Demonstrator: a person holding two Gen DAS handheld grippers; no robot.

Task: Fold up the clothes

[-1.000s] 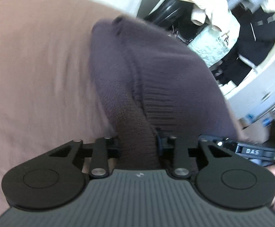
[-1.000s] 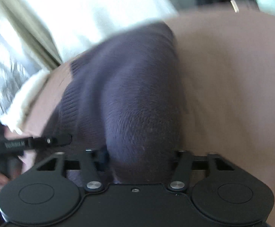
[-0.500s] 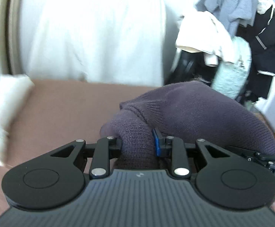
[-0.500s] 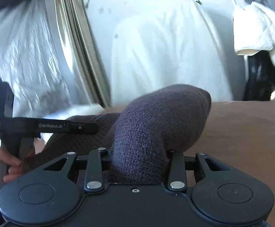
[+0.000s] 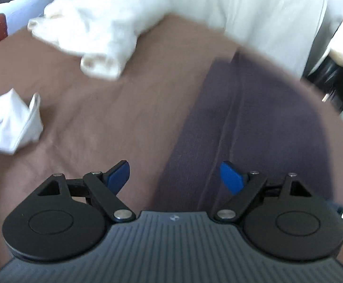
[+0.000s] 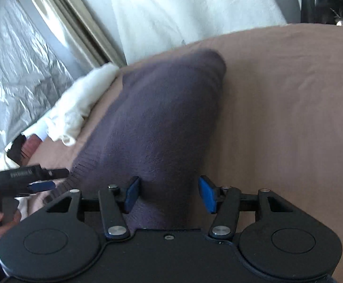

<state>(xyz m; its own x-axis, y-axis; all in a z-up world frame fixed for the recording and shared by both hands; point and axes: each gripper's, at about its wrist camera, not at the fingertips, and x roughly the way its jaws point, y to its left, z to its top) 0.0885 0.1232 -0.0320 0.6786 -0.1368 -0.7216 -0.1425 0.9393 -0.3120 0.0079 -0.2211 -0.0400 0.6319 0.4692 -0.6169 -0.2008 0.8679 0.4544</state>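
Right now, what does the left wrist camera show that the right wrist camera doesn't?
Only the left wrist view shows a crumpled white cloth lying apart on the brown bed cover, and the left gripper head-on, its jaws opening, clear of fabric.

Only the right wrist view shows silver plastic sheeting, and the right gripper, its jaws opening with sweater between them.

Both show the dark purple knit sweater on the bed and the fluffy white garment beyond it.

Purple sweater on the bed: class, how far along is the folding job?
Done: the purple sweater lies folded on the brown sheet. In hand: nothing; left gripper and right gripper are opening, releasing it. Left: the white garments look unfolded.
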